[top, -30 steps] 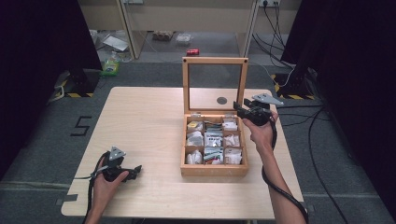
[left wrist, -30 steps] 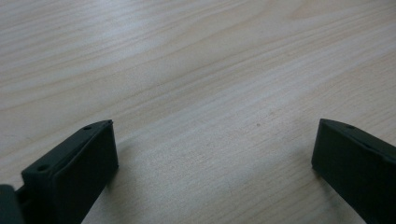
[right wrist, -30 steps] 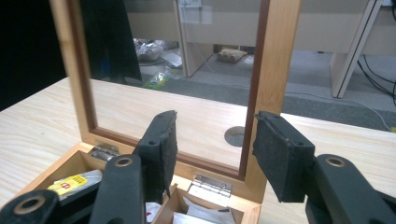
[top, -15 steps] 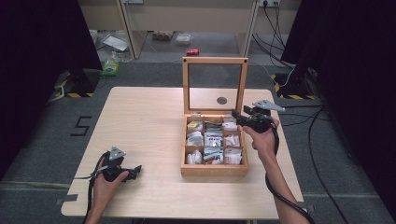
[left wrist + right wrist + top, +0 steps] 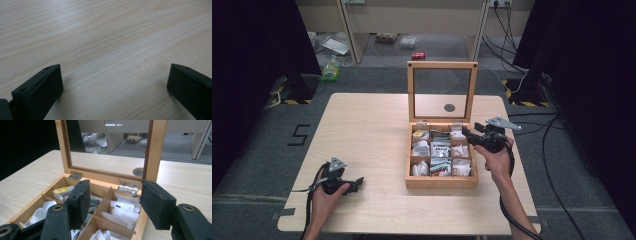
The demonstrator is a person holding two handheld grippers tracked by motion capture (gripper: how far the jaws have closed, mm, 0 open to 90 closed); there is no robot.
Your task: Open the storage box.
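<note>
1. The right claw (image 5: 466,131) hangs over the back right corner of the wooden box (image 5: 441,182), which sits right of centre on the tabletop (image 5: 362,130). Its jaws have just been opening, stand wide, and nothing is between them.
2. The sachets (image 5: 123,213) in the back right compartment lie packed and overlapping; I'd say a plunge there could pinch two at once or crumple one.
3. One jaw lines up near a wooden divider (image 5: 105,196), so a descent may jam on it.
4. The upright glass lid (image 5: 442,85) stands just behind; a bump from the hand could knock it down onto the claw.
5. The left claw (image 5: 358,182) rests on the tabletop, spread wide, empty, well apart from the box.
</note>
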